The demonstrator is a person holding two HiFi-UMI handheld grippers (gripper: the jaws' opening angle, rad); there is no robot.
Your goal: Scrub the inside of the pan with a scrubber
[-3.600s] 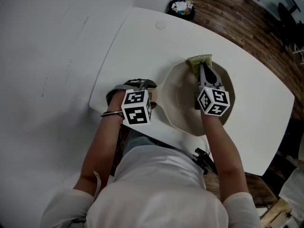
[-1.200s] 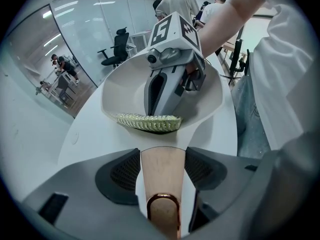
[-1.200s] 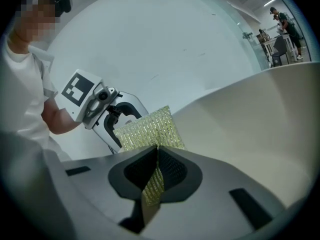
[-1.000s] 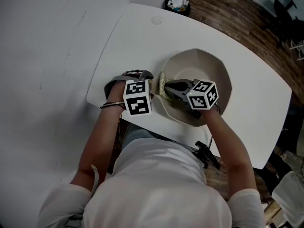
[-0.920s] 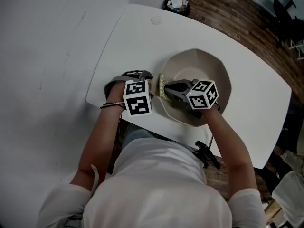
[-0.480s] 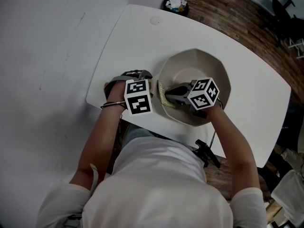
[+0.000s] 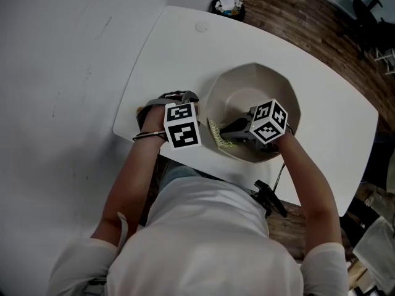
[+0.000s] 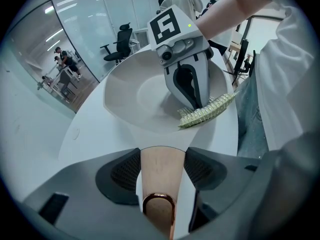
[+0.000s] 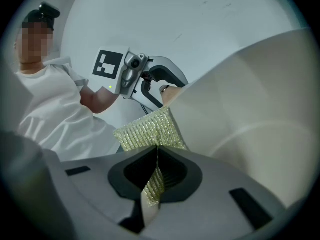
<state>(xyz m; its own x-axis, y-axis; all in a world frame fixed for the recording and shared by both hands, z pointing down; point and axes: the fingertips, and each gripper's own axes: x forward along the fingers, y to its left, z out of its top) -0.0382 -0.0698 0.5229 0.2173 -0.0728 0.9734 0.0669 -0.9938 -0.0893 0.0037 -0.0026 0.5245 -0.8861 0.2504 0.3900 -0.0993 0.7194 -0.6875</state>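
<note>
A cream pan (image 7: 259,71) rests on the white table (image 7: 166,48). Its tan handle (image 8: 161,166), with a copper ring at the end, sits between the jaws of my left gripper (image 7: 195,117), which is shut on it. My right gripper (image 7: 227,130) is inside the pan, shut on a greenish-gold scrubber (image 7: 218,135). The scrubber (image 9: 149,130) presses against the pan's near-left inner wall (image 9: 250,99), close to the rim by the handle. From the left gripper view, the right gripper (image 8: 192,90) points down at the scrubber (image 8: 207,111) on the pan's wall (image 8: 132,96).
The table's near edge runs just below the pan, against the person's body. A small round cap (image 7: 201,26) is set in the far tabletop. A bin (image 7: 229,5) and an office chair (image 7: 365,12) stand on the wooden floor beyond.
My right gripper has carried the scrubber from the pan's far rim to the left wall by the handle, then slid it toward the near edge. The left gripper has kept hold of the handle.
</note>
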